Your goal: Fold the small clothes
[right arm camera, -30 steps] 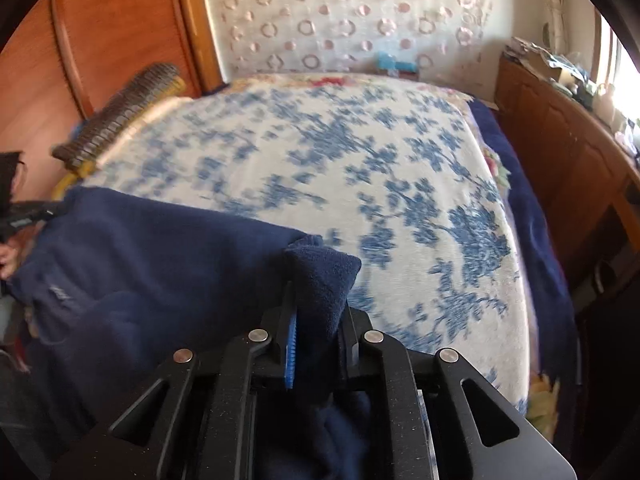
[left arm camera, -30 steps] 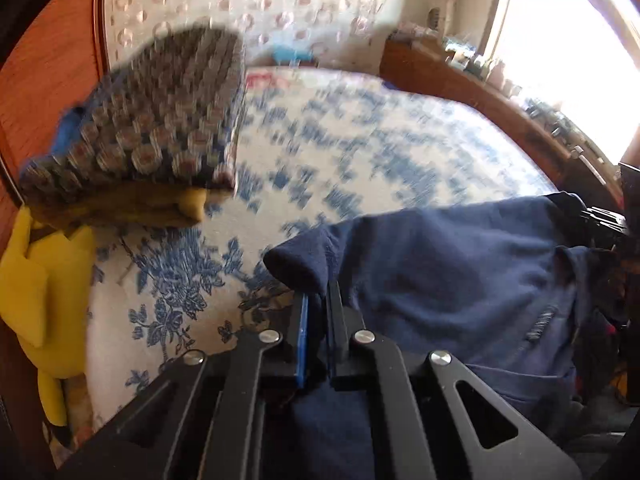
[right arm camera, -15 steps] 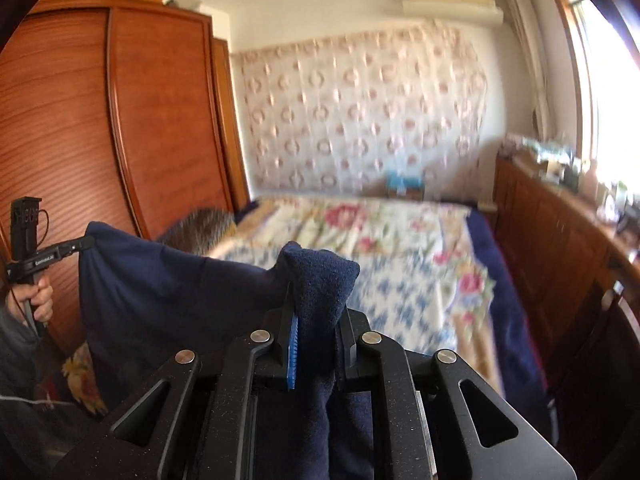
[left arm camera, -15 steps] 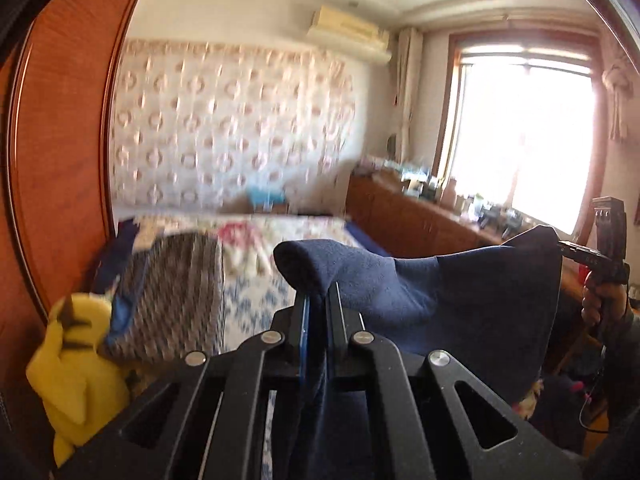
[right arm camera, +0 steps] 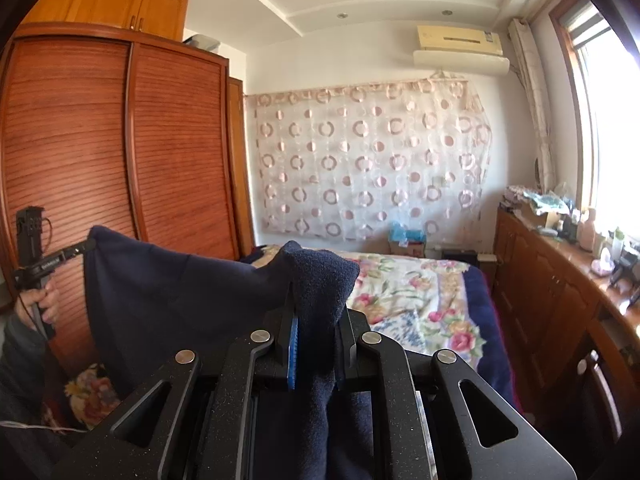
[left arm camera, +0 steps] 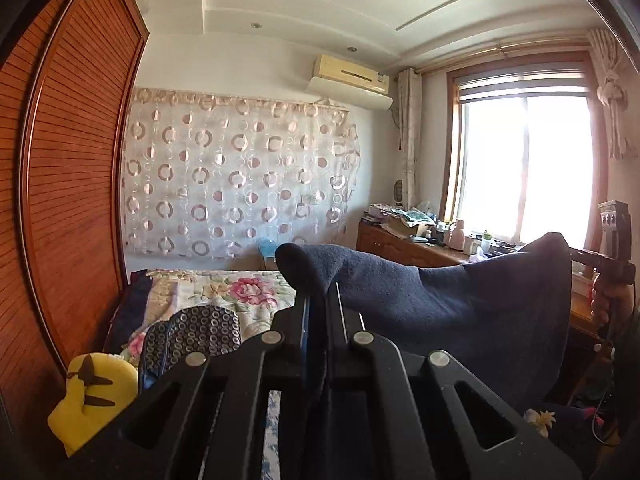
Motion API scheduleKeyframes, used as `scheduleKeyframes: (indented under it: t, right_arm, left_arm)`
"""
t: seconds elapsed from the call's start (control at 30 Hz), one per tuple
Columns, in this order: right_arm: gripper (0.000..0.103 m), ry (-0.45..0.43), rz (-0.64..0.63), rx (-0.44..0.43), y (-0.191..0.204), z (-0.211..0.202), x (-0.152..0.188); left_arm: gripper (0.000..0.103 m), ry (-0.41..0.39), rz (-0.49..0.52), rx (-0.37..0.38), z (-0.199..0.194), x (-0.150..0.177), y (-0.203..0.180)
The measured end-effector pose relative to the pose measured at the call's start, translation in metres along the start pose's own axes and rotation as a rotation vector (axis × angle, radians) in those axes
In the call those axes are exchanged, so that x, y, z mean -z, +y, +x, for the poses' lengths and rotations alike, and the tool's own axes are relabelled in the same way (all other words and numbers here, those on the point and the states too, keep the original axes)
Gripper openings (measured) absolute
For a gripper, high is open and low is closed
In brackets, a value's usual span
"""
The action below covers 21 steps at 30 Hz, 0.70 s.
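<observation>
Aloft, navy garment (left arm camera: pixel 460 300) between both clamped grippers

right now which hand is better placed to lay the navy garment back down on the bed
Neither clearly: left tool and right tool each pinch a corner of the navy garment, held taut above the bed.

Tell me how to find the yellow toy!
Start at the big wooden wardrobe on the left of the left wrist view. At its foot, by the bed's near corner, sits the yellow toy, beside a dark pillow with ring patterns. It is the only bright yellow thing, with dark marks.
</observation>
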State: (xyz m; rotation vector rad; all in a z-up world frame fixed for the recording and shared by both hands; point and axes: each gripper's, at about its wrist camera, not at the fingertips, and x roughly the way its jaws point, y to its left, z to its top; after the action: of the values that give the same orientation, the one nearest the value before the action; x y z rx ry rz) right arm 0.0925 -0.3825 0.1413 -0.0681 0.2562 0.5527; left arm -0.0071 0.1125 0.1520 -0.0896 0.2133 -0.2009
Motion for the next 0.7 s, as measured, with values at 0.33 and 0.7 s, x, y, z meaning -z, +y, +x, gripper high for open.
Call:
scheduleKeyframes:
  t: [0.33,0.7]
  right_arm:
    - [0.047,0.227,0.044,0.207,-0.082,0.173,-0.002]
    - [0.049,0.411,0.091,0.246,-0.109,0.220,0.112]
  left_arm:
    - [0.023,0.266,0.057,-0.200,0.188,0.023,0.062]
    - [0.056,0.441,-0.001,-0.114,0.188,0.117,0.059]
